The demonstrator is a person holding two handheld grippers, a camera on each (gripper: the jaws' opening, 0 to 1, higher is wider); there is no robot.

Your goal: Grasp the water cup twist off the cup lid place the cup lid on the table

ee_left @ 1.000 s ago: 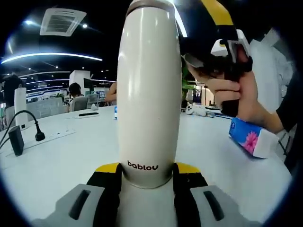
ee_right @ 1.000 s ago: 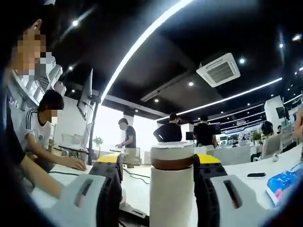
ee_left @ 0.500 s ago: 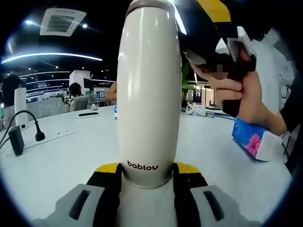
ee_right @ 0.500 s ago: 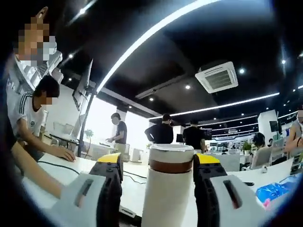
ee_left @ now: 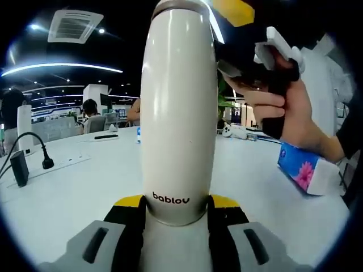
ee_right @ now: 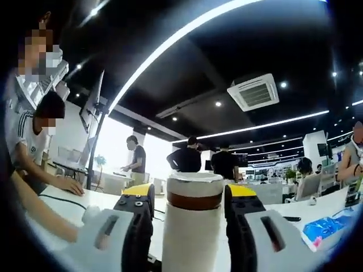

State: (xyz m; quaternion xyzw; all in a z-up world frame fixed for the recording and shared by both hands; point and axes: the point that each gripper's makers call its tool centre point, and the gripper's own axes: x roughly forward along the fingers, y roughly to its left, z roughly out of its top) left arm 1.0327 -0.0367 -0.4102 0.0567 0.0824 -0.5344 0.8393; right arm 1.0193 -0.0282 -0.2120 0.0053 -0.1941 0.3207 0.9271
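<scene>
Dark ceiling [ee_right: 187, 62], white desks [ee_left: 74, 187]

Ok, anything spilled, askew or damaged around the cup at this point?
Nothing stands out. The cream water cup stands upright, the left gripper closed on its base, the right gripper around the cup lid, which sits level. The white table looks dry; the tissue pack lies on it.

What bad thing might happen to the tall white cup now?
The left tool grips the water cup only near its base, so twisting up top might tip it. The right tool sits at the cup lid; if it slips, the lid may stay on or drop onto the table.
</scene>
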